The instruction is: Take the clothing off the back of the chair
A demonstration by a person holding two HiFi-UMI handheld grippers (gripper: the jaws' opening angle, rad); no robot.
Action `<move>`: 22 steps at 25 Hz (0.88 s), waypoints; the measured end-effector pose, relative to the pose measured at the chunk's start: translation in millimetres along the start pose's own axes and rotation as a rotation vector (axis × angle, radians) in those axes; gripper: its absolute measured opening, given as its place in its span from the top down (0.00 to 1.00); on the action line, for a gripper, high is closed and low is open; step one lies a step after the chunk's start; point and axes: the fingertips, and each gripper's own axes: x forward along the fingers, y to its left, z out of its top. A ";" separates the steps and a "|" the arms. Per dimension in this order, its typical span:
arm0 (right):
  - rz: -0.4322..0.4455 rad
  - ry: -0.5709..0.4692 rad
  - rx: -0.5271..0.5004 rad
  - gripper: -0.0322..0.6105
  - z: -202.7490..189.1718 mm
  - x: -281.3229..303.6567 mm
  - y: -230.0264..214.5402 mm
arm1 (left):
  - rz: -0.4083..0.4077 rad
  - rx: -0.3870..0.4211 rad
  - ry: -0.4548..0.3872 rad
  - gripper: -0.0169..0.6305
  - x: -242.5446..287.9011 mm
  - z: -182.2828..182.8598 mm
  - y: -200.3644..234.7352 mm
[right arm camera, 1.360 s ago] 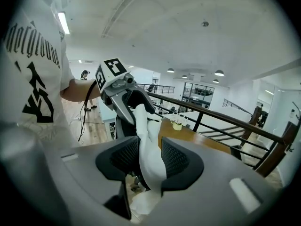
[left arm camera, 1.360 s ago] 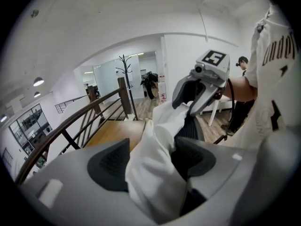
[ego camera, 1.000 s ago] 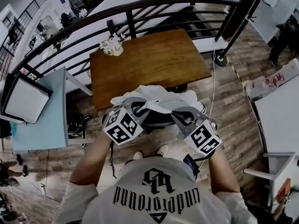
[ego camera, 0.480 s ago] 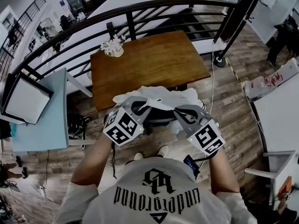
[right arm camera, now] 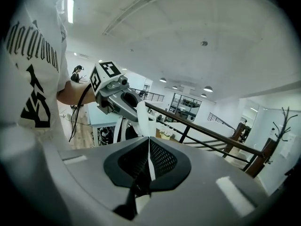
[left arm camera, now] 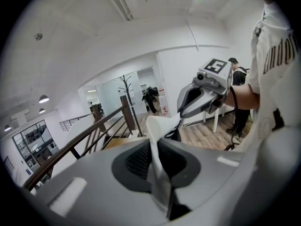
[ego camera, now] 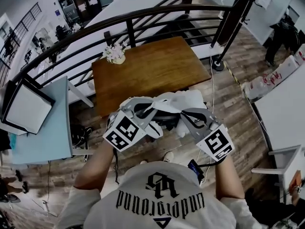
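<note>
The white clothing (ego camera: 177,100) hangs bunched between my two grippers, above the dark chair (ego camera: 164,123), which is mostly hidden beneath it. My left gripper (ego camera: 148,108) is shut on a fold of the clothing (left arm camera: 156,135). In the left gripper view this gripper (left arm camera: 159,173) has the fabric pinched between its pads. My right gripper (ego camera: 185,112) is shut on another edge of the clothing (right arm camera: 143,117), and a thin strip of it runs through its jaws (right arm camera: 149,161). Each gripper view shows the other gripper: the right one (left arm camera: 203,89) and the left one (right arm camera: 115,95).
A brown wooden table (ego camera: 152,66) with a small flower pot (ego camera: 115,54) stands just beyond the chair. A curved dark railing (ego camera: 143,18) runs behind it. A light blue table (ego camera: 45,123) is at the left, a white one (ego camera: 286,118) at the right, and a coat stand (ego camera: 228,27) at the far right.
Both grippers have risen with the clothing pinched in them, and it now sits higher above the chair. The left jaws closed on the fabric.
</note>
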 end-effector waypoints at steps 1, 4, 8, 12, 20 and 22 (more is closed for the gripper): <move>-0.011 -0.002 0.000 0.94 3.8 -2.0 5.0 | -0.007 0.005 -0.018 0.86 -5.3 2.5 -2.0; -0.048 -0.029 0.005 0.94 15.4 -6.4 21.0 | -0.025 0.012 -0.059 0.86 -24.3 6.4 -7.6; -0.085 -0.006 0.020 0.94 31.7 -15.4 46.0 | -0.041 0.024 -0.096 0.86 -50.3 9.3 -16.4; -0.131 -0.020 0.031 0.94 36.3 -20.6 69.4 | -0.060 0.041 -0.124 0.86 -70.1 8.2 -30.2; -0.189 -0.007 0.050 0.94 40.9 -33.3 114.1 | -0.097 0.058 -0.172 0.86 -101.8 3.1 -59.0; -0.192 -0.003 0.049 0.94 42.3 -40.0 121.2 | -0.100 0.057 -0.177 0.86 -107.1 3.3 -67.9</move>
